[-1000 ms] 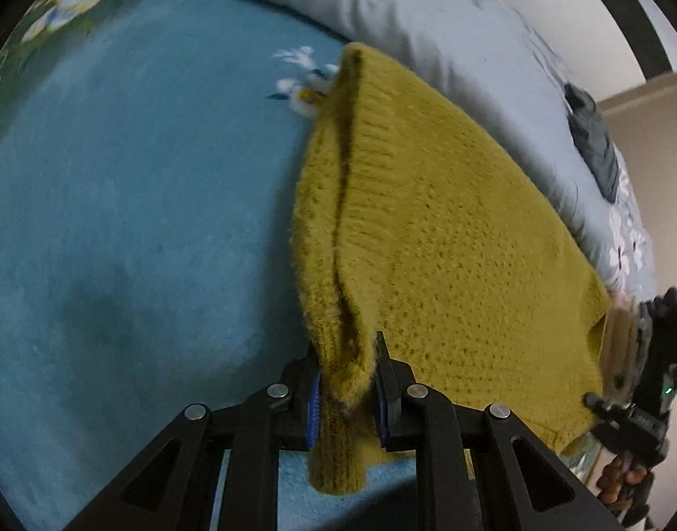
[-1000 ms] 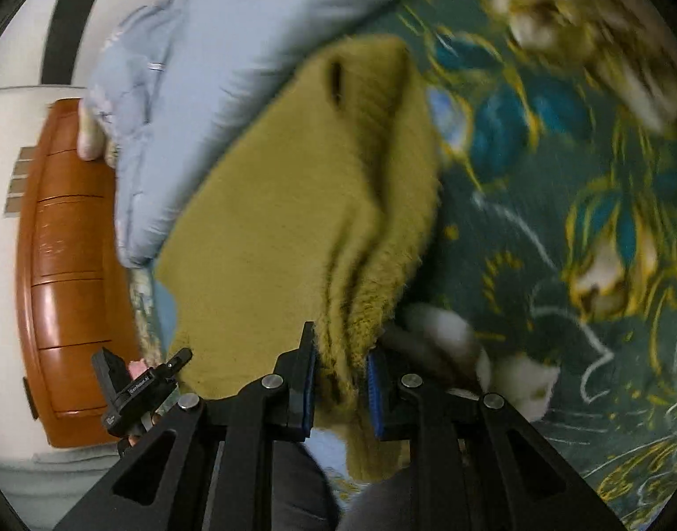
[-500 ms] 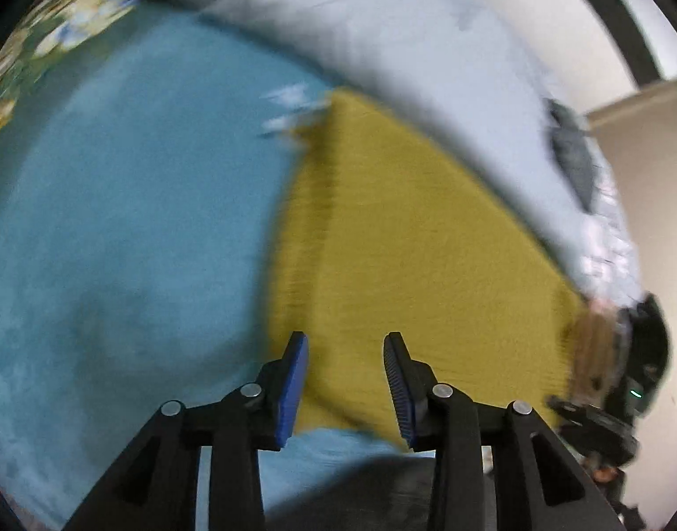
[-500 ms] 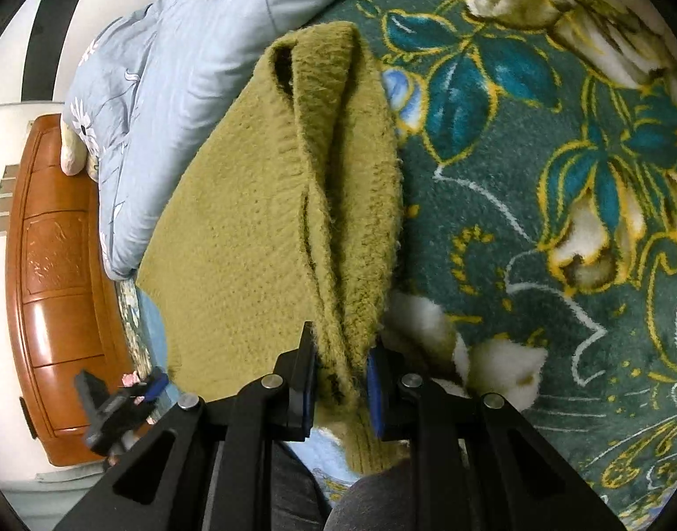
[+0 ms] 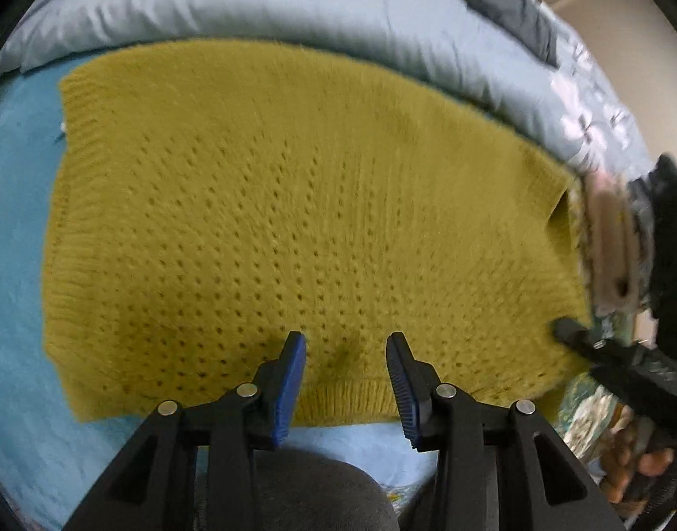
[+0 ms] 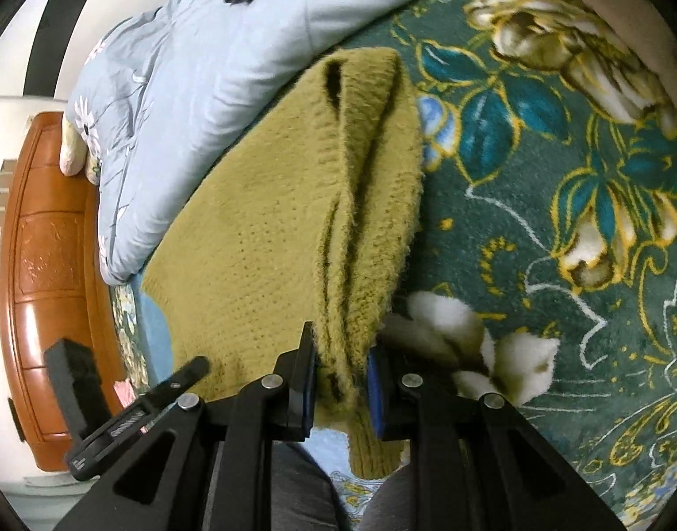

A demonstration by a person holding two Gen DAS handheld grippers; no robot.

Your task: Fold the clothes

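A mustard-yellow knit sweater (image 5: 294,203) lies spread flat on the bed. My left gripper (image 5: 345,354) is open and empty, just above the sweater's near hem. In the right wrist view the same sweater (image 6: 267,239) has its right edge bunched into a raised fold. My right gripper (image 6: 340,371) is shut on that fold near the hem. The right gripper also shows at the right edge of the left wrist view (image 5: 621,367).
A pale blue quilt (image 5: 294,4) lies bunched behind the sweater, with a dark grey garment (image 5: 506,4) on it. A dark green floral blanket (image 6: 559,221) covers the bed to the right. A wooden headboard (image 6: 42,265) stands at the left. My knees are below the grippers.
My left gripper has let go of the sweater's left edge, opened, and swung to face the flat sweater. My right gripper still holds its fold.
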